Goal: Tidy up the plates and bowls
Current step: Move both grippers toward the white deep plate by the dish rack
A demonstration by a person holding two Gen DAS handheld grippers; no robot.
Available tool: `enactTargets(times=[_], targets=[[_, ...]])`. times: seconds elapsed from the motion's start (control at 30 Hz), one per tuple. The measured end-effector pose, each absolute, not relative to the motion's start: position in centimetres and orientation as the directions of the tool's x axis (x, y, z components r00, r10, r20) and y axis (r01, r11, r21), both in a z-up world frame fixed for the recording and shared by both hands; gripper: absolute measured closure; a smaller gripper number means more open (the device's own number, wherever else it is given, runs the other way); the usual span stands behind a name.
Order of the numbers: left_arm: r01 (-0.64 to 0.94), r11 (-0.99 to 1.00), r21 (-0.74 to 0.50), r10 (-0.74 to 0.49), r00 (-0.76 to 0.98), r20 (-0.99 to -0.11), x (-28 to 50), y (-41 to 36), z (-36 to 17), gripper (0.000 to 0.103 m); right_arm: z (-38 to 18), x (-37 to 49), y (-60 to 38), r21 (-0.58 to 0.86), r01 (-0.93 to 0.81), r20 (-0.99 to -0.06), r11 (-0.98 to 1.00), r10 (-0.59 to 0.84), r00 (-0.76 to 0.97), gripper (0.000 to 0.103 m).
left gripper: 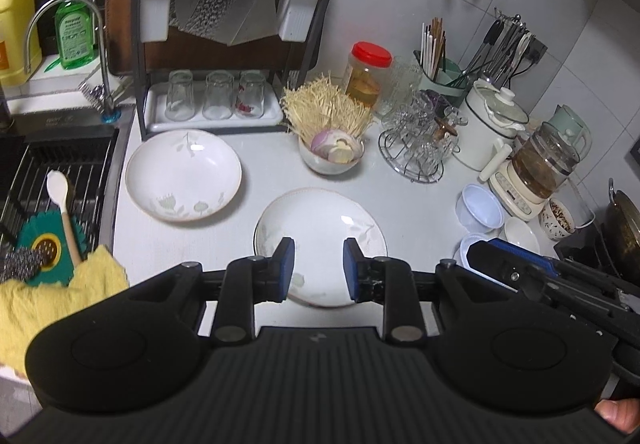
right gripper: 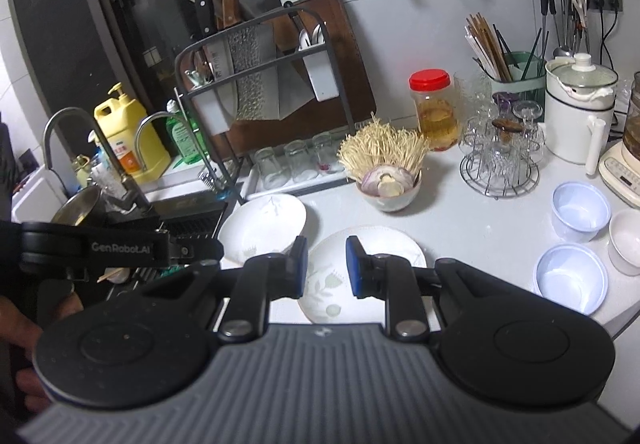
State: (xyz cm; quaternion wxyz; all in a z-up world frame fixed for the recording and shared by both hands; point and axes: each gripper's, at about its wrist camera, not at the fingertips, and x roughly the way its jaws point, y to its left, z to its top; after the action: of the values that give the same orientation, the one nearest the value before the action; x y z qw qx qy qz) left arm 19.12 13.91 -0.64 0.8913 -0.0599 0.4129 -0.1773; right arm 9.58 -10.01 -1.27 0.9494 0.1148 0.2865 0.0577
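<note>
Plates — round, glossy white, leaf-printed — on speckled counter.

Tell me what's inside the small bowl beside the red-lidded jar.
The small bowl holds a cut purple onion and pale slices; yellow straw-like bristles cover its back, and its bottom is hidden.

Beside the black dish rack, the surface carried two white leaf-patterned plates, one near the rack's foot and one farther out from it. Three upturned drinking glasses stood on the rack's tray. To the right of the rack sat one small bowl of cut onion, one red-lidded jar and two clear plastic bowls. Two tools were in view.
</note>
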Motion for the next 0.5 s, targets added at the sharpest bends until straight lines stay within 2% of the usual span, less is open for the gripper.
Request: enactTargets(times=[0.5], targets=[[0.189,0.95,-0.247,-0.311,0.581,-0.752,12.8,13.3,-2.1,0.068,-2.2,5.7,-11.0,0.247,-0.118,-0.551,0.962,0.239,0.8,0.079]])
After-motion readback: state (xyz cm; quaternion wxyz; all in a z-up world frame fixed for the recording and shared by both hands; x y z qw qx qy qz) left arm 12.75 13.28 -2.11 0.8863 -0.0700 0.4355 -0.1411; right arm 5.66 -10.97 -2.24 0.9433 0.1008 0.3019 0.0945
